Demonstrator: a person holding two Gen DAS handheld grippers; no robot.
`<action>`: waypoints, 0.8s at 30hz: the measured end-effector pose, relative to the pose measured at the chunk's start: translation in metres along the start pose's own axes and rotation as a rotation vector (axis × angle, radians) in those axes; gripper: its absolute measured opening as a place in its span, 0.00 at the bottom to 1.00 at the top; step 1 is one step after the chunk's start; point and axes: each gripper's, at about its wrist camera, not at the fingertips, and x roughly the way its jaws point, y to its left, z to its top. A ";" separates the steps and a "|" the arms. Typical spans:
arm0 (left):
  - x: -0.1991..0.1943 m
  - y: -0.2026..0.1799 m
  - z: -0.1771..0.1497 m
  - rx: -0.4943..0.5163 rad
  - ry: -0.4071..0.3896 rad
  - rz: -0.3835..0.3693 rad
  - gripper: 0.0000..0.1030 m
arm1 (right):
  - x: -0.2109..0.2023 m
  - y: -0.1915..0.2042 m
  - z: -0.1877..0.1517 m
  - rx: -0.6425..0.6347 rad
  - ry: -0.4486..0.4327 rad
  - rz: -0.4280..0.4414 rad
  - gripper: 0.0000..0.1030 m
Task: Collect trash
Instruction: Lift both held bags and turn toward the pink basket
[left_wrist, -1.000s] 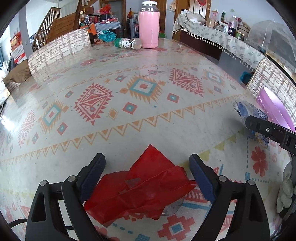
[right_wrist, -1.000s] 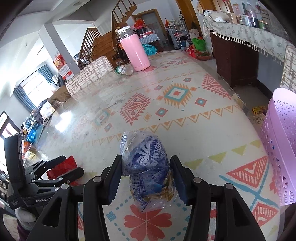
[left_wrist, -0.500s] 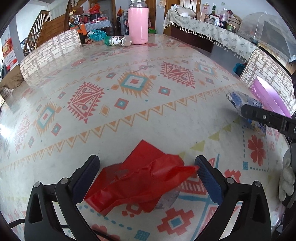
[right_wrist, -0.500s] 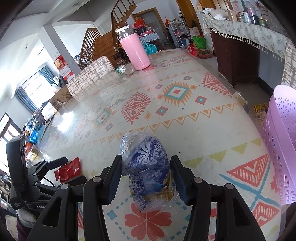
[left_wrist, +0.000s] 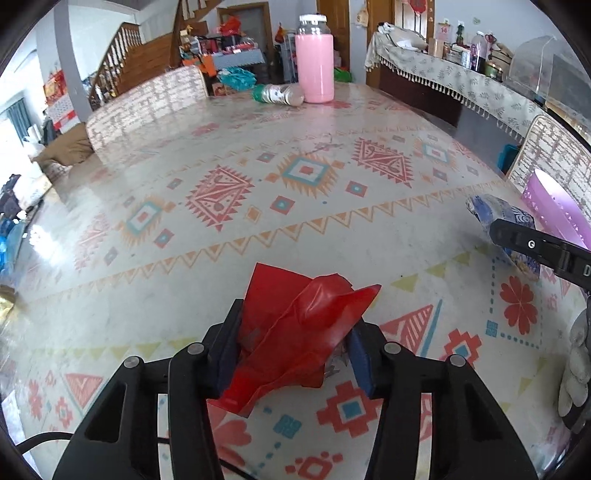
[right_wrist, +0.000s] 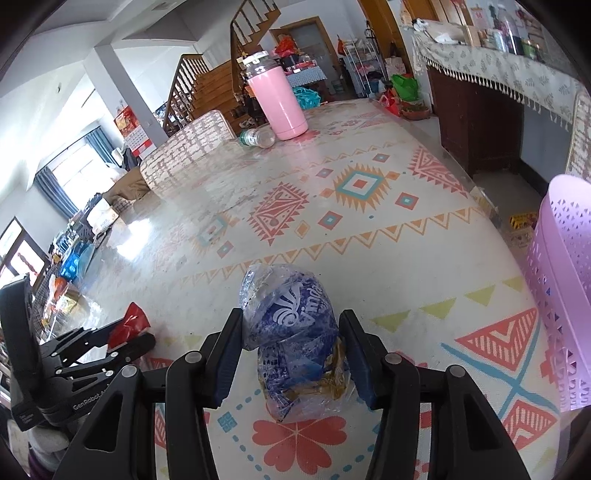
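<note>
A crumpled red plastic bag (left_wrist: 306, 325) lies on the patterned tablecloth (left_wrist: 221, 258). My left gripper (left_wrist: 297, 321) is closing on it, and both pads press its sides, bunching it upward. In the right wrist view the same red bag (right_wrist: 127, 325) sticks out of the left gripper (right_wrist: 136, 338) at the far left. My right gripper (right_wrist: 291, 317) is closing a little on a blue printed plastic bag (right_wrist: 291, 339) that stands on the table, pads against it. That blue bag (left_wrist: 491, 210) also shows at the right in the left wrist view.
A purple perforated basket (right_wrist: 565, 295) stands at the table's right edge. At the far end are a pink flask (left_wrist: 315, 68) and a small bottle (left_wrist: 279, 95) on its side. A chair back (left_wrist: 147, 99) is at the far left, a draped sideboard (left_wrist: 461, 81) to the right.
The left jaws went from wide open around the flat red bag to closed on it, crumpling it upward. The left gripper shifted slightly. The right gripper kept still with the blue bag.
</note>
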 end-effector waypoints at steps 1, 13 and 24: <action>-0.005 -0.001 -0.001 -0.002 -0.009 0.010 0.48 | -0.002 0.002 -0.001 -0.009 -0.006 -0.002 0.53; -0.077 -0.021 -0.013 0.005 -0.134 0.165 0.49 | -0.033 0.013 -0.012 -0.053 -0.075 -0.032 0.51; -0.094 -0.020 -0.023 -0.042 -0.135 0.150 0.49 | -0.092 0.026 -0.032 -0.050 -0.126 -0.001 0.51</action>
